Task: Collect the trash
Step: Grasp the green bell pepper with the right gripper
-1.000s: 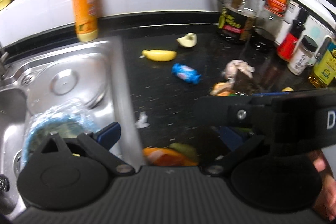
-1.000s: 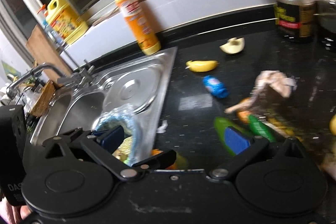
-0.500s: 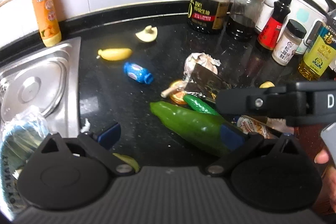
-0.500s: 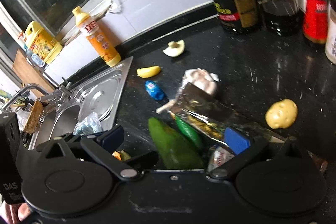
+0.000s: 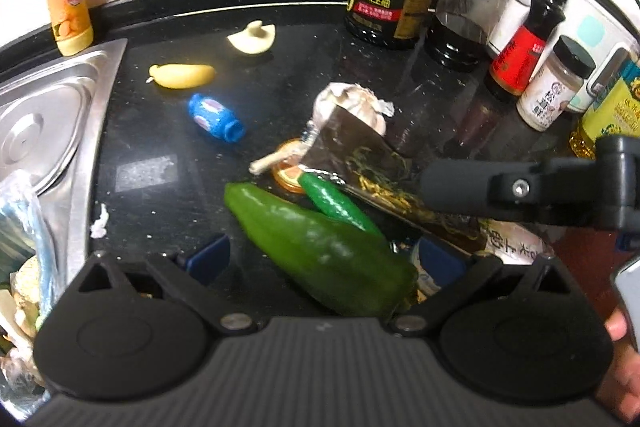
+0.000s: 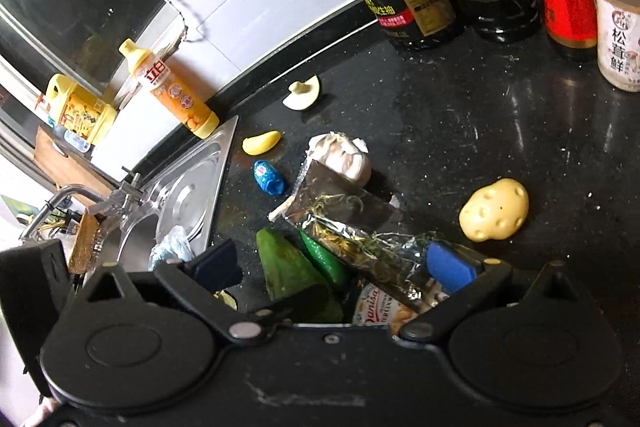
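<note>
Both your grippers, left (image 5: 324, 259) and right (image 6: 336, 267), gape apart, empty; the foil wrapper (image 6: 344, 215) lies at twelve o'clock of the right.

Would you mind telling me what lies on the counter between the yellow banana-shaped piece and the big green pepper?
The blue candy wrapper lies between the yellow piece and the green pepper; both wrist views show it.

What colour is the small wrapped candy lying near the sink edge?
Blue, with a white and pinkish patch on the wrapper. The candy shows best in the left wrist view.
</note>
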The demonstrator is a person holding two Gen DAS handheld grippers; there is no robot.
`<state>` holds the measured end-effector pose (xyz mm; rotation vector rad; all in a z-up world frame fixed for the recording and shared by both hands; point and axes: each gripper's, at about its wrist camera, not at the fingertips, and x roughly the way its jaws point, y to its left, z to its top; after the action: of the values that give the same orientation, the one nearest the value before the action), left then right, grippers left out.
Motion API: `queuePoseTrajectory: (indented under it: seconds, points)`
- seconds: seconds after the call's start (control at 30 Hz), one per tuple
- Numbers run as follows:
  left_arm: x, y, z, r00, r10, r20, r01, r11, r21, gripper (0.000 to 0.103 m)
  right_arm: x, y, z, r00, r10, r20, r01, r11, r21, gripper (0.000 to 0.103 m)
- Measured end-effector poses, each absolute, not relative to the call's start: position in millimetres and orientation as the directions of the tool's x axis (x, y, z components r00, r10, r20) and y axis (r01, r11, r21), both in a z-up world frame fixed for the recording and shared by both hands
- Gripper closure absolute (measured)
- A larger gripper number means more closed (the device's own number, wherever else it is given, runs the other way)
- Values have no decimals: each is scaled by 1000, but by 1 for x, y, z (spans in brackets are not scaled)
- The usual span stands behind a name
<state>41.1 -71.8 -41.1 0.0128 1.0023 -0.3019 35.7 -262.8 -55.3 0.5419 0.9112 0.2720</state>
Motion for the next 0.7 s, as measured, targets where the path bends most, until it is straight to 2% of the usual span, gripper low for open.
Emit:
queuePoseTrajectory:
  seconds: [0.07,0.43,0.63,0.7]
  points:
    - [40,-75,-44,507,-217,-834,251,963,-97,0,37,-263,-56,580,460,-673,-7,828,561,1]
    - [32,-61,-38,526,-224,-820,251,963,-102,0,49,-233,-55,514,540,-666,-86,806,586,10]
    - [25,-54,-41,515,-228,-826,275,957,-93,0,56,-214,-60,454,595,-663,-109,776,621,21]
    - [22,-51,-43,508,-232,-830,280,955,-96,0,59,-207,-64,432,602,-671,-112,774,623,32]
